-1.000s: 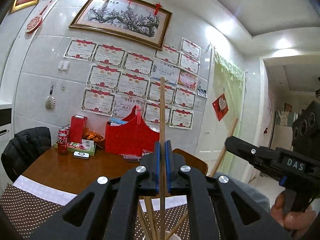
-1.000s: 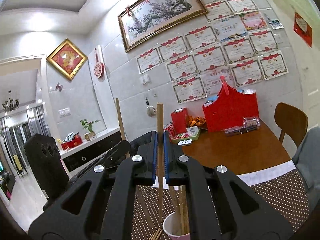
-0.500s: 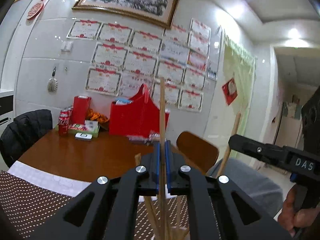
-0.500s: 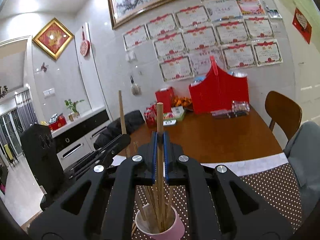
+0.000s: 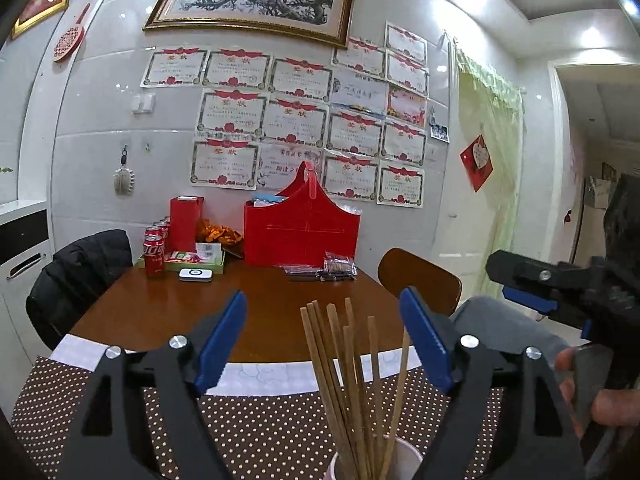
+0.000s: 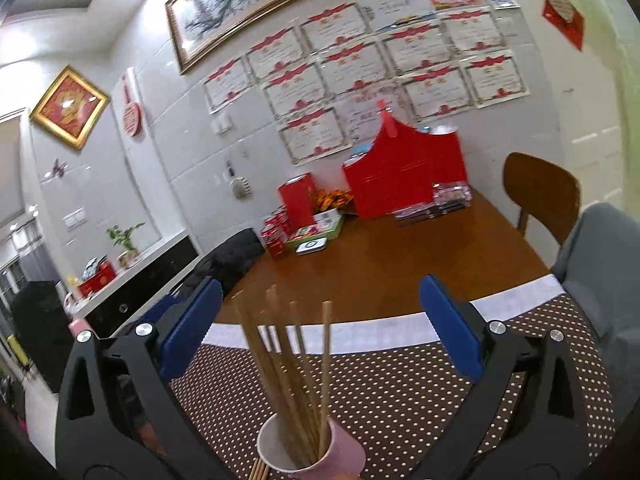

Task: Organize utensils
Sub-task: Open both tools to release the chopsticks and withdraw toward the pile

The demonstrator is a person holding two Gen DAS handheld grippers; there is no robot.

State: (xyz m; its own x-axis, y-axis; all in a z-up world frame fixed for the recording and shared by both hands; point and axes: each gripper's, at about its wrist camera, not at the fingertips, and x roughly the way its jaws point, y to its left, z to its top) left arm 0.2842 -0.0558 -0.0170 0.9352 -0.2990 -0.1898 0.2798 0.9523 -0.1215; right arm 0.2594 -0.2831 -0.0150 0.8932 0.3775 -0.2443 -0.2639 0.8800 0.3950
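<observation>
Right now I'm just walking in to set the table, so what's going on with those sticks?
A person holds a hand-held gripper in each hand over a pink cup of chopsticks. The left hand-held gripper and right hand-held gripper have just opened; neither grips anything. The chopsticks stand loose in the cup.

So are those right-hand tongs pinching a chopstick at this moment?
No, the right tongs stand wide open, touching none of the chopsticks standing in the pink cup.

Chopsticks (image 6: 296, 380) in cup (image 6: 344, 452) on table (image 6: 400, 276)
</observation>
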